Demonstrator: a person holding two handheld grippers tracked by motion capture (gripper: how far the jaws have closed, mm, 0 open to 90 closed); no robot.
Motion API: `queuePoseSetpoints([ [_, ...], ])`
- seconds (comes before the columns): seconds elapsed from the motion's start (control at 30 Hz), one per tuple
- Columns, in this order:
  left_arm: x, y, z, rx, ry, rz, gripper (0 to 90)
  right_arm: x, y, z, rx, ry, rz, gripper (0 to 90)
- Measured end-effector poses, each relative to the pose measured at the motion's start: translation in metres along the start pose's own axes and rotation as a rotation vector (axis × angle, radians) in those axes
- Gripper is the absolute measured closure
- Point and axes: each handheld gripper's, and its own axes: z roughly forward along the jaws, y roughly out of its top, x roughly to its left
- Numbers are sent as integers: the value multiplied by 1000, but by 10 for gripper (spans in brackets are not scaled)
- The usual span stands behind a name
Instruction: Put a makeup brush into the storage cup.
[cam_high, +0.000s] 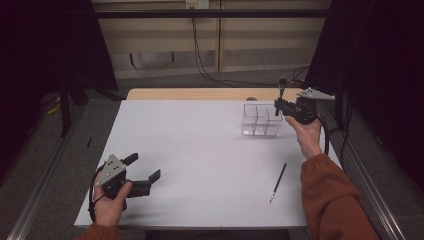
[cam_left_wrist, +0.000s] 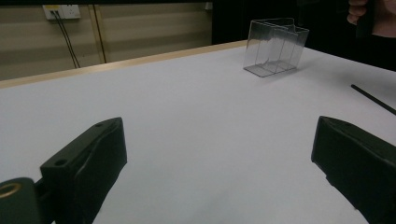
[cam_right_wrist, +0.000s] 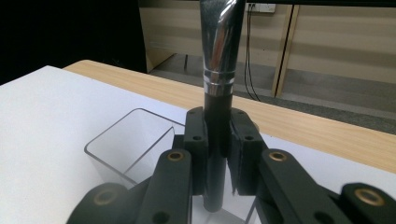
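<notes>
White tabletop (cam_high: 200, 150) carries the left gripper (cam_high: 146, 169) nearest, jaws wide apart and empty. Farther right lies a pencil (cam_high: 278, 182). Beyond, the right gripper (cam_high: 278, 106) clamps an upright brush (cam_right_wrist: 218, 93) above the clear box (cam_high: 261, 120).

brush (cam_right_wrist: 219, 70) head cut off above

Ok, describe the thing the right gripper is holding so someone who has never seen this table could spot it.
Start at the white table and go to the clear divided box near its far right corner. Just above the box, the right gripper has its jaws shut on an upright brush. Its shiny metal ferrule sets it apart from the thin black stick lying flat nearer the person.
</notes>
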Motion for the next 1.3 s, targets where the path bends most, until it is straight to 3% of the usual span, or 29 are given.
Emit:
queuePoseSetpoints([
  [0.6, 0, 0, 0, 6, 4, -3, 30, -1, -23, 10, 38, 1, 20, 793],
  [1.3, 0, -1, 0, 15, 7, 2, 31, -2, -38, 15, 72, -2, 29, 793],
])
